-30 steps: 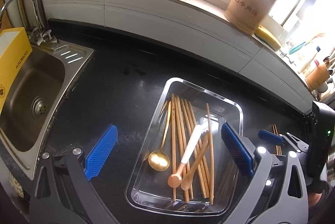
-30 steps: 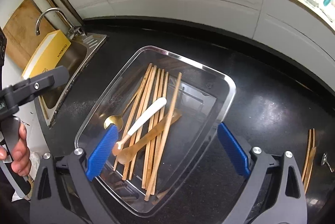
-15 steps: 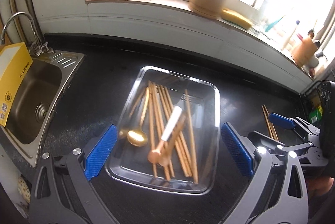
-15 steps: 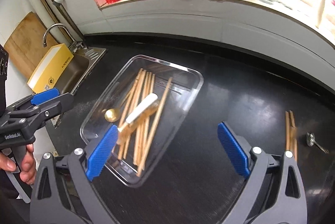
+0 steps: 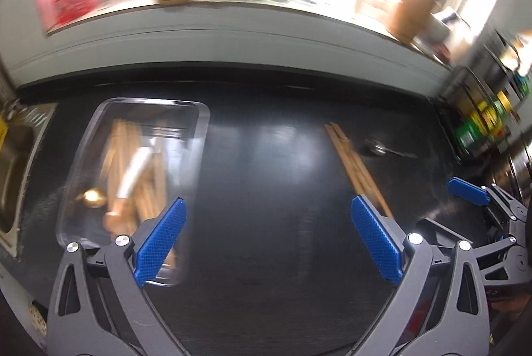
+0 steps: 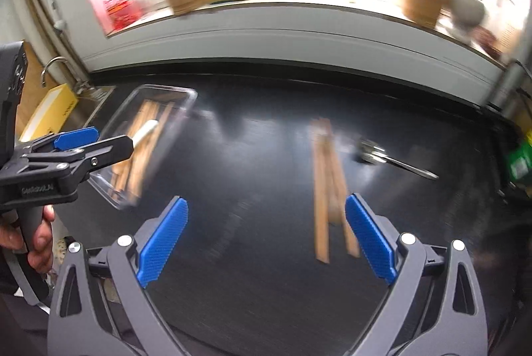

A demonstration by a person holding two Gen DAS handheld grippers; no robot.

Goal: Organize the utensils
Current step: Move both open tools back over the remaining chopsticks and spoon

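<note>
Clear plastic tray [image 5: 199,136] on black tabletop [image 5: 272,176], w/ tan wooden chopsticks, a white-handled spoon [image 5: 133,169] & a gold spoon [image 5: 89,196] inside; blurred. Loose chopsticks [image 6: 327,176] lie apart to the right, a metal spoon [image 6: 392,159] just beside them. Left tool [image 5: 267,244]: jaws apart, empty, tray by its left finger. Right tool [image 6: 266,244]: jaws apart, empty, loose chopsticks near its right finger.

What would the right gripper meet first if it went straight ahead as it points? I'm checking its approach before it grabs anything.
Probably the bare black countertop. The open right gripper frames empty surface; the loose wooden chopsticks lie just right of centre, near its right finger. Depth is blurred.
</note>
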